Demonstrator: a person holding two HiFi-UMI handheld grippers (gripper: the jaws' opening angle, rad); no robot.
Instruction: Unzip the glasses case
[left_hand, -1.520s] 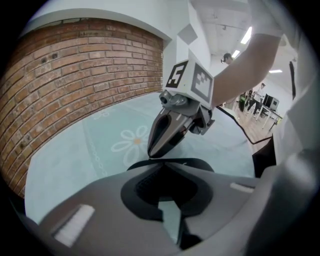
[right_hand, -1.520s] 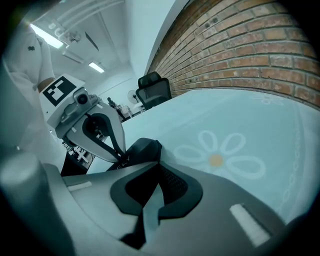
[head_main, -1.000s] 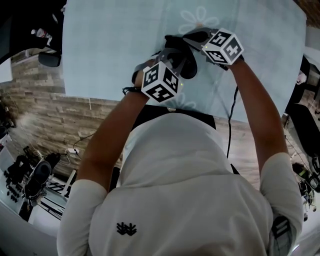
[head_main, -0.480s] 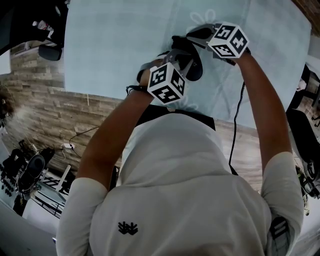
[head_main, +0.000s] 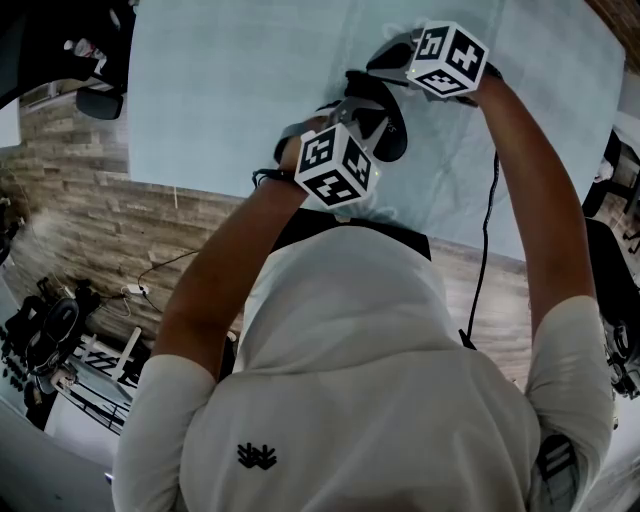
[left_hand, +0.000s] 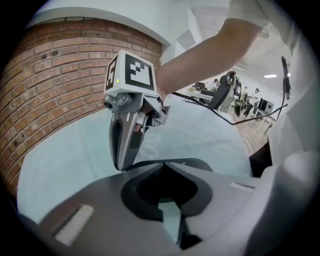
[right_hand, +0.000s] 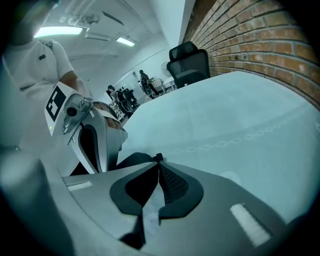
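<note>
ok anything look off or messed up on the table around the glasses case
Nothing stands out. The glasses case sits on the pale blue tablecloth, the left hand-held gripper closed on its edge and the right hand-held gripper pinching its zip pull. No spill or damage shows.

No legible words; only square markers on left cube (head_main: 335, 165) and right cube (head_main: 448, 58), black emblem (head_main: 255, 457) on shirt (head_main: 360, 350).

glasses case (head_main: 388, 135): black, matt
tablecloth (head_main: 230, 90): pale blue cloth, smooth, matt
left gripper (left_hand: 164, 167): grey plastic, smooth, matt
right gripper (right_hand: 158, 162): same grey plastic; pads (right_hand: 172, 184) dark, finely dimpled
marker cube (head_main: 335, 165): matt black-and-white print
wall (left_hand: 55, 75): rough red brick
floor (head_main: 90, 240): wood-look planks
shirt (head_main: 350, 400): white cloth
</note>
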